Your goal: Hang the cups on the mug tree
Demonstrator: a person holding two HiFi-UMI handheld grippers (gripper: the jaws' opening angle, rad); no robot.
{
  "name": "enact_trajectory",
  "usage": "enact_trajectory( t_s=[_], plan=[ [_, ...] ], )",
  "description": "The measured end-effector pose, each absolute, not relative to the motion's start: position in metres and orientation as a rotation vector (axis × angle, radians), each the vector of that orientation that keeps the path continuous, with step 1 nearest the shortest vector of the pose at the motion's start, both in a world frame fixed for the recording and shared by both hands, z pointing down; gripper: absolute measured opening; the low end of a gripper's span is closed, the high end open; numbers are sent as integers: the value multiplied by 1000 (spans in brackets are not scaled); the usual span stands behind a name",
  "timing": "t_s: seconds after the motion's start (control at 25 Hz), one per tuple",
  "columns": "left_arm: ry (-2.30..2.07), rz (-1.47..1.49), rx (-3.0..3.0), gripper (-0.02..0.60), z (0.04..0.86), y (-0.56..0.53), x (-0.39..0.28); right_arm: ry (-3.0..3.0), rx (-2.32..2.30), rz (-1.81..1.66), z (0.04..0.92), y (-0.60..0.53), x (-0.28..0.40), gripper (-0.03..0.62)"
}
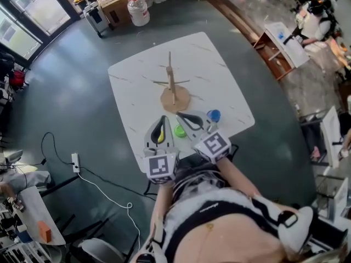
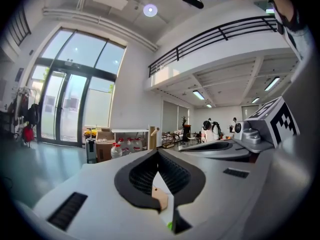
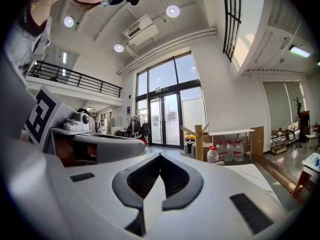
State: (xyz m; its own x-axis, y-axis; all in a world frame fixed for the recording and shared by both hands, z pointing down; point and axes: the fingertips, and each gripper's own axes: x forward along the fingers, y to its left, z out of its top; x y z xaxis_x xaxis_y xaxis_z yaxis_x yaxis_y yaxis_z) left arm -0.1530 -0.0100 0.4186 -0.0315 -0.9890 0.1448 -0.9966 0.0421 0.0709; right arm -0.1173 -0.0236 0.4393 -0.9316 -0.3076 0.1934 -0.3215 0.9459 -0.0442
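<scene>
No cup hangs yet on the bare wooden mug tree (image 1: 172, 86) mid-frame on the white marble-look table (image 1: 219, 75); the small blue cup (image 1: 214, 115) and green cup (image 1: 180, 130) sit near its lower edge beside the left tool (image 1: 163, 119) and right tool (image 1: 180, 115), both closed tight and empty.

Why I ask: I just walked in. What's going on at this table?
A person holds a claw in each hand at the white table. The left claw and right claw are both shut, empty. A blue cup and green cup sit nearby, a yellow thing behind the left claw. The mug tree stands bare.
</scene>
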Motion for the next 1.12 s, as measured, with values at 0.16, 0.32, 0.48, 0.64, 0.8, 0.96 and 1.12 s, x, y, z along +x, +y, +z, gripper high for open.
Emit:
enact_trajectory(
  t_s=[0.16, 0.32, 0.48, 0.64, 0.8, 0.96, 1.12],
  plan=[
    [-2110, 73, 2106, -6, 425, -14, -164, -2899, 525, 131, 447, -27, -126, 3],
    [-2067, 68, 2154, -6, 429, -19, -171, -2888, 573, 131, 453, -30, -134, 3],
    [-2021, 75, 2197, 0, 434, -21, -176, -2870, 635, 136, 458, -33, -136, 3],
    [-1973, 58, 2227, 3, 441, -24, -179, -2839, 692, 138, 465, -35, -132, 3],
    [-1929, 90, 2266, 4, 443, -30, -176, -2827, 722, 152, 468, -37, -132, 3],
    [-1906, 102, 2286, 6, 443, -34, -173, -2829, 735, 159, 466, -42, -131, 3],
    [-1907, 159, 2281, 9, 452, -35, -175, -2827, 712, 145, 468, -44, -131, 3]
  ],
)
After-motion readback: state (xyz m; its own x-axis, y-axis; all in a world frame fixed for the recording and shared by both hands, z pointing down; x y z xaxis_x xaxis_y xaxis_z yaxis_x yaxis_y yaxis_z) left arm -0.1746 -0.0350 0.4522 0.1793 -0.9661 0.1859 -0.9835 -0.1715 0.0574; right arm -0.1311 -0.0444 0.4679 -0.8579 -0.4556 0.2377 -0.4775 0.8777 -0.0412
